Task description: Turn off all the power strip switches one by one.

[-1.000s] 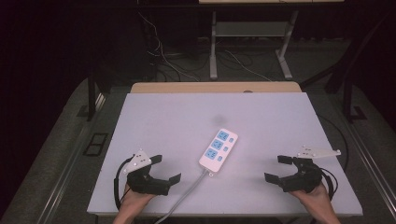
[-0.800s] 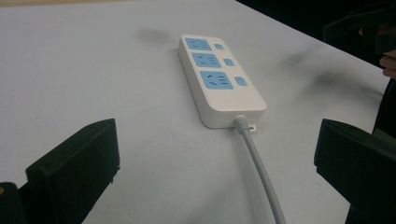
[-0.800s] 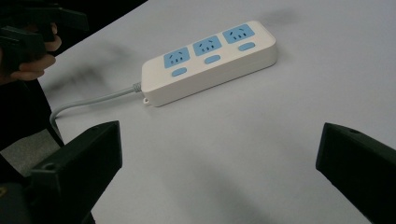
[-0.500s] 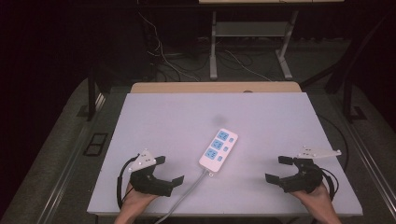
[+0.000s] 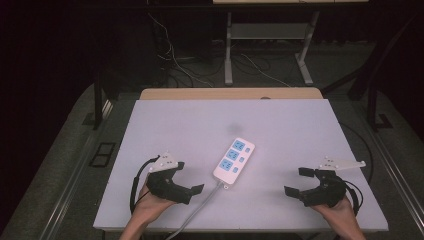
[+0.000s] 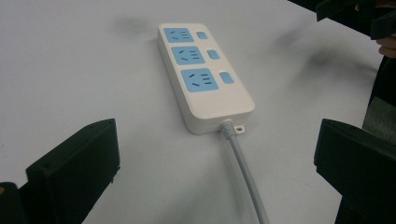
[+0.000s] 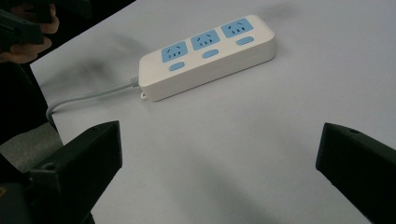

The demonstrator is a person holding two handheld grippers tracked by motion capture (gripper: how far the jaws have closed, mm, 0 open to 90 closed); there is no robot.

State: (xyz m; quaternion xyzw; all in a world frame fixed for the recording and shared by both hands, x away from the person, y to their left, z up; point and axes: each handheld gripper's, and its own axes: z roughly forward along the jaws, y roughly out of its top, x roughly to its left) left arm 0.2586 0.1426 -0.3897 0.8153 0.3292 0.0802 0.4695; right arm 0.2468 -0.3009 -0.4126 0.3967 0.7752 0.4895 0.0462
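On the pale grey tabletop (image 5: 280, 125), a white three-outlet power strip with blue sockets (image 5: 234, 159) is lying near the front centre, long axis running diagonally, grey cord (image 5: 200, 210) trailing toward the front edge. The left gripper (image 5: 187, 177) is sitting nearer it than the right gripper (image 5: 299, 181); both are gaping wide, gripping nothing.

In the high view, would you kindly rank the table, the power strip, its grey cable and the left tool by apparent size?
1. Table.
2. Left tool and power strip: look alike, so unranked.
3. Grey cable, thinnest; it runs off the table's near edge, so its length is unclear.
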